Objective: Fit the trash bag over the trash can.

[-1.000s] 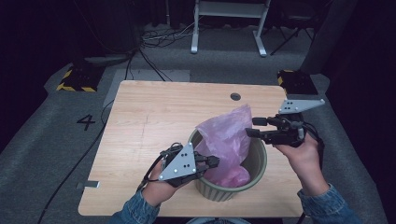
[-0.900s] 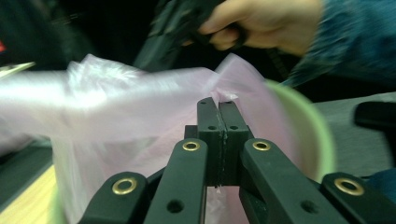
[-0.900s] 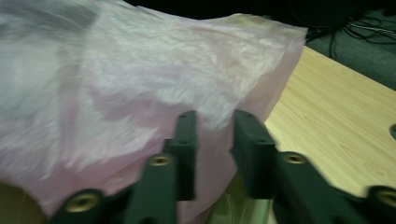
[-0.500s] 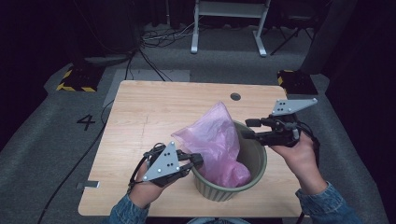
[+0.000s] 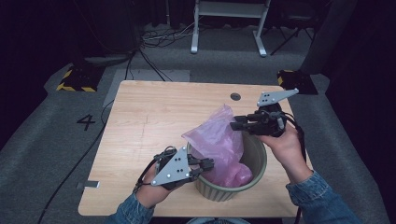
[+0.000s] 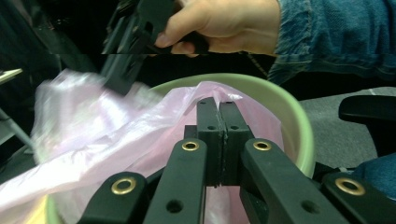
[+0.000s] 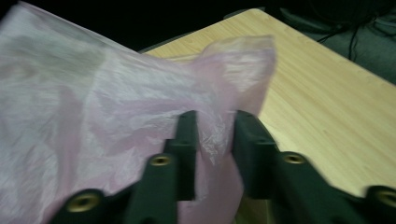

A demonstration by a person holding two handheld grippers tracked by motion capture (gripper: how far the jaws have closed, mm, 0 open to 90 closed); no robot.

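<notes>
Grippers, two: left gripper [image 5: 205, 165] pinches one pink bag [image 5: 219, 140] at one green bin [image 5: 254, 163]; right gripper [image 5: 236, 123] closing fingers around it

The bag [image 5: 219, 140] sits in the bin [image 5: 257, 161], which stands on the table's [image 5: 154, 121] near right part.

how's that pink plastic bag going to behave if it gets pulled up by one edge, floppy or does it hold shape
Probably floppy: the pink bag is thin, see-through film that wrinkles and droops over the green bin rim. Likely very light, since it stands in a loose peak above the bin. It may be slippery: the right gripper has only a small fold between its jaws, which could slide out.
</notes>
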